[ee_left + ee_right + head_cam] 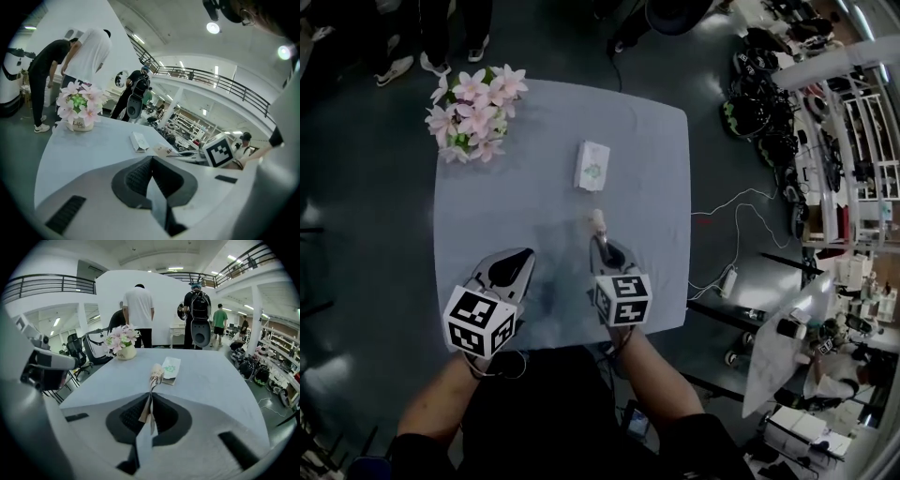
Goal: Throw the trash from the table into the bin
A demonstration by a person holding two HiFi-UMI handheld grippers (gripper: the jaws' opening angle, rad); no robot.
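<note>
Right gripper (150, 399) clamped on a paper wrapper (156, 373), long axis poking straight out past the jaws. Left gripper (151, 164): jaws together, empty.

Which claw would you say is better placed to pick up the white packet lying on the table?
Probably the left. The left claw is shut and empty, while the right claw is shut on a crumpled wrapper. The white packet lies ahead of both.
</note>
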